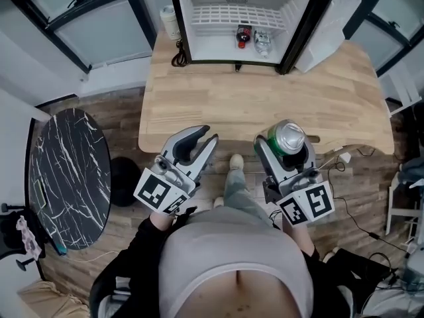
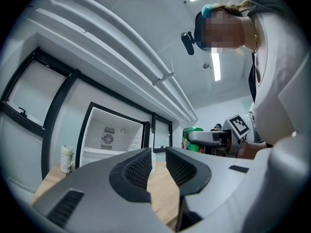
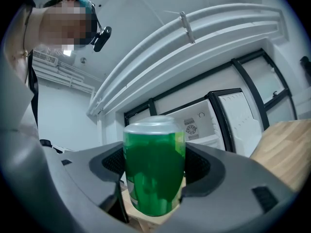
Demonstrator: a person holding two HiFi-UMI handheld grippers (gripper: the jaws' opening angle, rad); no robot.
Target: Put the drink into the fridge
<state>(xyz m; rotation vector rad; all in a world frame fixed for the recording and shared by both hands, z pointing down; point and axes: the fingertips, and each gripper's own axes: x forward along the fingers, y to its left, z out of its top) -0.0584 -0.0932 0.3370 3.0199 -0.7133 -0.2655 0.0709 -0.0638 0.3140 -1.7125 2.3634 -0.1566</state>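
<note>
Two claws up front. The right gripper [image 1: 285,152] is clamped on the drink, a green can [image 1: 289,136] with a plain silver top. It stands upright between the ribbed dark pads [image 3: 199,166], one pressed against each side. From above, the grey jaws hide most of the can body, and I can't read the label in either view. The left gripper [image 1: 207,135] holds nothing - its jaws are slightly spread, with a narrow gap and bare wood showing through it. Both are smooth grey plastic with curved jaws.

Past them is the table [image 1: 265,98], pale wood planks with rounded corners. Both grippers hover at its near edge, so the can is in the air, well short of the fridge [image 1: 199,42].

The fridge is a small white box with a black frame at the far edge - its door [image 1: 328,25] is swung wide to the right and its top is cut off by the frame. Inside, a white wire shelf [image 1: 232,15] sits above two small bottles: a dark one [image 1: 244,36] and a clear one [image 1: 263,42], both too tiny to identify. A white cup [image 1: 171,22] stands just left of the fridge.
</note>
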